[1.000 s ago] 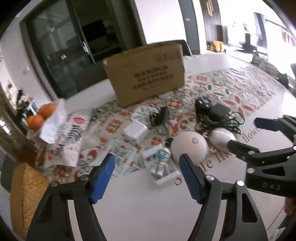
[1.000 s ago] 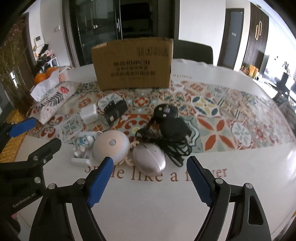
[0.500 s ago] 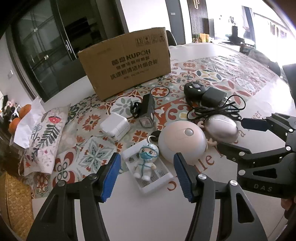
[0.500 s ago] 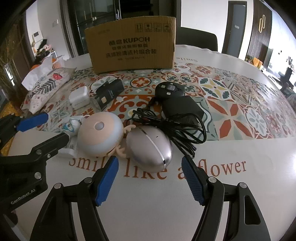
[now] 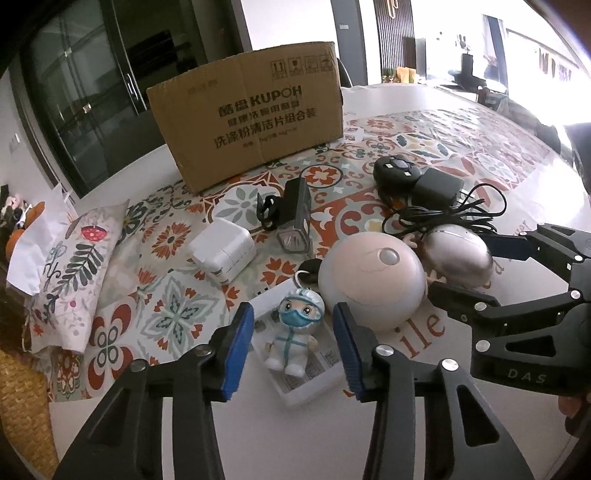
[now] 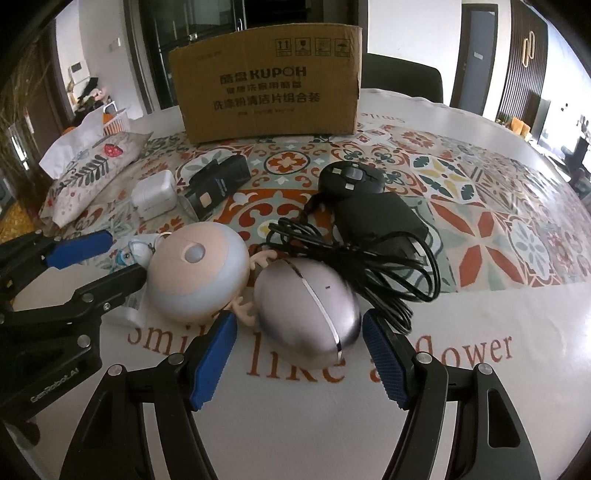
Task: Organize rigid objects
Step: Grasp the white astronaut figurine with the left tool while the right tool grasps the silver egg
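The left tool (image 5: 293, 345) is open around the small doll figure (image 5: 293, 338) — the right tool (image 6: 297, 356) is open around the silver egg-shaped case (image 6: 308, 312), near the table's (image 6: 480, 387) front edge.

A white table (image 6: 424, 406) with a tiled-pattern cloth (image 6: 480, 206) fills the foreground. At 12 o'clock stand dark glass doors (image 5: 110, 92) and a white wall (image 5: 288, 26); a dark chair (image 6: 402, 79) sits behind. Bright windows (image 5: 535, 55) glare at 2 o'clock.
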Demonstrator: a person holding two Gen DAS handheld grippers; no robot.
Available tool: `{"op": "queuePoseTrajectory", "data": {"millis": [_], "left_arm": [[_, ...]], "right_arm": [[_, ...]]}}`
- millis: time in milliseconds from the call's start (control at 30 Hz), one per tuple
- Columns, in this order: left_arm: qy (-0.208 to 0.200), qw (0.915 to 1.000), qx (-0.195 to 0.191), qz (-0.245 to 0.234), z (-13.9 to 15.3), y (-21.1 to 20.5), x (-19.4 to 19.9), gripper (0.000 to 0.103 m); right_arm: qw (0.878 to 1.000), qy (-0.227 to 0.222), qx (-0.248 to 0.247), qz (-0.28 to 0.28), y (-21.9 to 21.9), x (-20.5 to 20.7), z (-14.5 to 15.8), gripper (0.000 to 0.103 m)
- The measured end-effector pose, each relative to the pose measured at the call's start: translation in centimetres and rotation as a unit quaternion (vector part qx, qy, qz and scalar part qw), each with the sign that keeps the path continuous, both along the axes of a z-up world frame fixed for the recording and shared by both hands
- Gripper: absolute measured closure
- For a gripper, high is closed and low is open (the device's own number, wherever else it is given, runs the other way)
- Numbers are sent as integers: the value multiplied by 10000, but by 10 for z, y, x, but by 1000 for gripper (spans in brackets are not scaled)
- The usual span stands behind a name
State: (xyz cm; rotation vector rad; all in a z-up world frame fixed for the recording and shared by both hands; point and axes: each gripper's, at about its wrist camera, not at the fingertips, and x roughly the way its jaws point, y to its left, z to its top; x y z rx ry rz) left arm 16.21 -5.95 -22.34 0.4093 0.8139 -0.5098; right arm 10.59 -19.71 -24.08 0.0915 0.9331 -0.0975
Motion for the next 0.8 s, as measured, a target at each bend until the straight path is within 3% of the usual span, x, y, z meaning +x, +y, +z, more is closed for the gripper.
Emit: {"op": "queuePoseTrajectory", "data": {"millis": [100, 467, 533, 600, 800], "left_arm": [[57, 10000, -70, -12, -2, 0, 3, 69], [263, 9991, -315, 114, -10, 1, 7, 75], [273, 9990, -336, 121, -9, 0, 6, 75], [238, 9989, -384, 159, -7, 1, 4, 75], [154, 9977, -562, 361, 2, 4, 0, 75]], "right_arm": [[10000, -26, -10, 19, 0, 3, -1, 32], [10000, -85, 11, 12, -2, 7, -3, 37], [10000, -75, 33, 14, -3, 6, -3, 39], [9999, -88, 44, 32, -2, 5, -2, 54], [9998, -76, 155, -31, -2, 3, 1, 54]]}}
